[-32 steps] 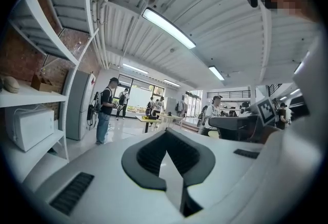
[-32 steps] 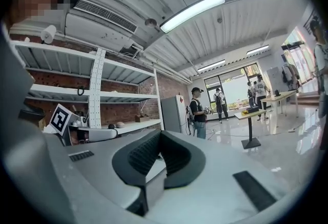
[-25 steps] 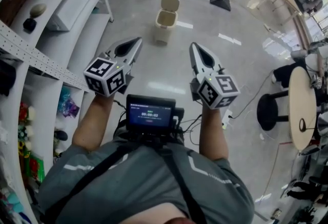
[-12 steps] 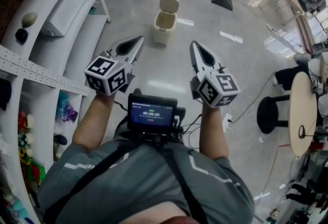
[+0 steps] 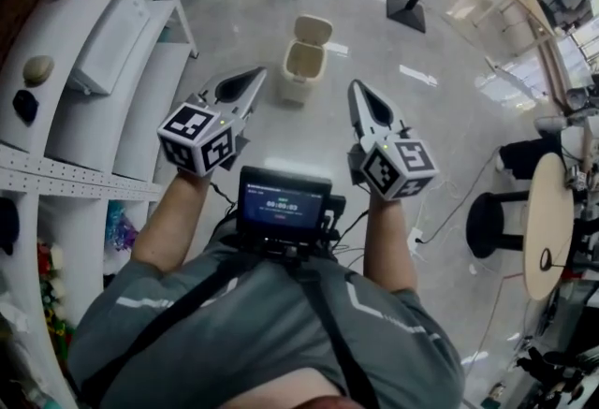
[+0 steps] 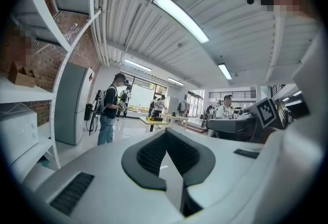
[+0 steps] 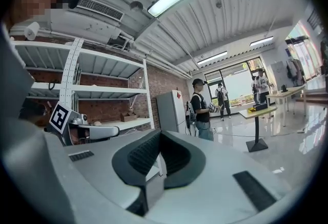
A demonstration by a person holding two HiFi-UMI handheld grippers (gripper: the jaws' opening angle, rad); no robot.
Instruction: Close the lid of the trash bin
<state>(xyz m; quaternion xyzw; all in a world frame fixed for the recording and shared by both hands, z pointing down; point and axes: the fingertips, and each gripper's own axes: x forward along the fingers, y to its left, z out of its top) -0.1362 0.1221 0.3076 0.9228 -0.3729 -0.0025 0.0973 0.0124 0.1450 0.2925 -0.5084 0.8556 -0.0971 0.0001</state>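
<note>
On the polished floor ahead: trash bin (image 5: pixel 299 68), upright, lid (image 5: pixel 313 28) tipped back open. Stood well apart from both grippers, near white shelving (image 5: pixel 140 108) at left. Held left gripper (image 5: pixel 247 80) and right gripper (image 5: pixel 360 93) side by side, pointed toward the bin. Kept jaws of each pressed together (nothing between them, per both gripper views).

Trash bin (image 5: pixel 301 72) slightly lower and nearer in the head view than a second ago.
</note>
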